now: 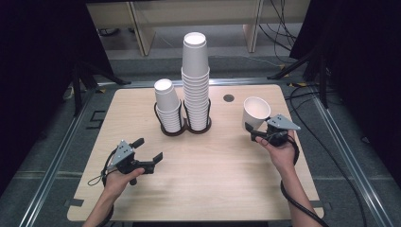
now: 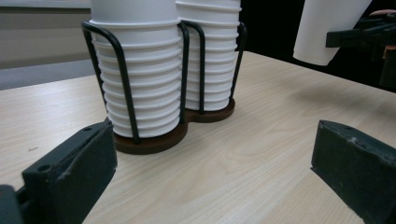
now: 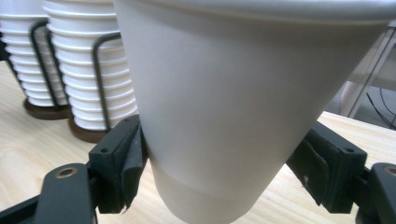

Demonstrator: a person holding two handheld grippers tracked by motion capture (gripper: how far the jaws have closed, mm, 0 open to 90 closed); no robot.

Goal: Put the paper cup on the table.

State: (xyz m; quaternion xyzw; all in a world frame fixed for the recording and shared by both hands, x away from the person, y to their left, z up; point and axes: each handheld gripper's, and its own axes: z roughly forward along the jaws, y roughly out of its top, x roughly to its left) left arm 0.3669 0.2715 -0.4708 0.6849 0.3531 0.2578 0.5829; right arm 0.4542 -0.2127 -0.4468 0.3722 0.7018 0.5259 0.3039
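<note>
A light wooden surface [image 1: 198, 189] with rounded corners carries a dark brown two-ring wooden base with black wire cup holders [image 1: 187, 127], standing toward the far edge, slightly left of the middle. Its left ring holds a short stack of white paper cups [image 1: 168, 106]; its right ring holds a much taller stack of white paper cups [image 1: 196, 80], the two stacks just beside each other.

The right gripper [image 1: 257, 135], held in the person's right hand [image 1: 283, 153] near the right edge of the surface, has its jaws clamped on a single white paper cup [image 1: 255, 113]. The cup is lifted off the surface and tilted, its open mouth turned up and toward the holders. In the right gripper view the jaws press against the lower part of the cup's wall [image 3: 233, 121] on both sides, with the two stacks behind it at the upper left.

The left gripper [image 1: 149, 151], held in the left hand [image 1: 118, 182] near the front left part of the surface, has its jaws wide apart with nothing between them. In the left gripper view they frame the bare wood in front of the holder base [image 2: 154, 142], and the held cup [image 2: 327, 28] hangs at the upper right. A small dark round hole [image 1: 229, 98] sits in the surface near the far edge, right of the tall stack.
</note>
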